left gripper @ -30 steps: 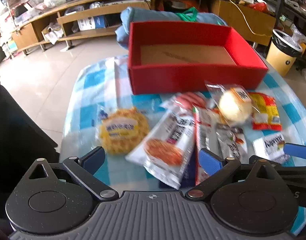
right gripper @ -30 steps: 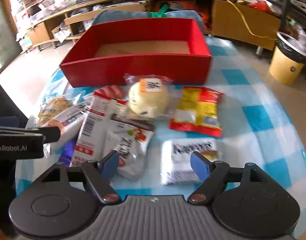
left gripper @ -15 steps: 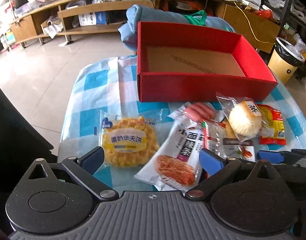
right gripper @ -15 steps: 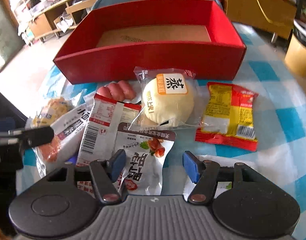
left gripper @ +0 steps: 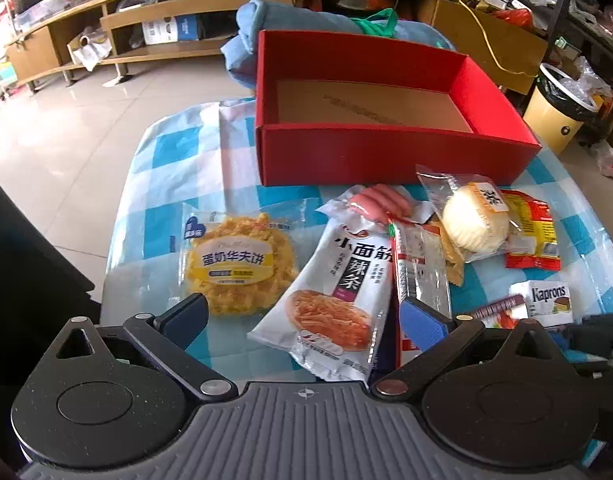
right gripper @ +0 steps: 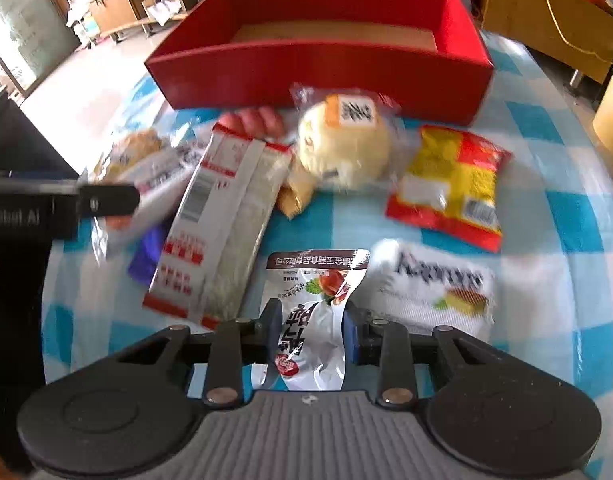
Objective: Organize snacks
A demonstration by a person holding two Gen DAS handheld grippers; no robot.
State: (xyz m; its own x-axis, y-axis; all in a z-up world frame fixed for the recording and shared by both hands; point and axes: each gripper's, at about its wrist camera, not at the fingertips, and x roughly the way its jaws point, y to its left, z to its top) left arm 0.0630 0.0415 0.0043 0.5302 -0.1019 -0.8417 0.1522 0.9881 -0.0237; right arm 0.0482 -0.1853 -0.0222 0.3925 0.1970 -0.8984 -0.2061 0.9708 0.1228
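An empty red box (left gripper: 386, 156) stands at the far side of the checked table; it also shows in the right wrist view (right gripper: 326, 72). Snack packets lie in front of it: a yellow waffle cake (left gripper: 240, 266), a white spicy-strip bag (left gripper: 338, 296), sausages (left gripper: 380, 202), a wrapped bun (left gripper: 476, 226), a red-yellow packet (left gripper: 532, 232) and a Kaprons box (left gripper: 546, 304). My right gripper (right gripper: 311, 334) is shut on a white and brown snack pouch (right gripper: 312, 316), lifted off the pile. My left gripper (left gripper: 302, 322) is open above the spicy-strip bag.
A blue cloth bundle (left gripper: 306, 20) lies behind the box. A yellow bin (left gripper: 558, 120) stands on the floor at the right. Wooden shelves (left gripper: 146, 28) line the back. The table edge (left gripper: 118, 240) drops off at the left.
My right gripper moved forward over the white and brown pouch, closed on it and pulled it back from the pile. My left gripper shifted slightly and stayed open.
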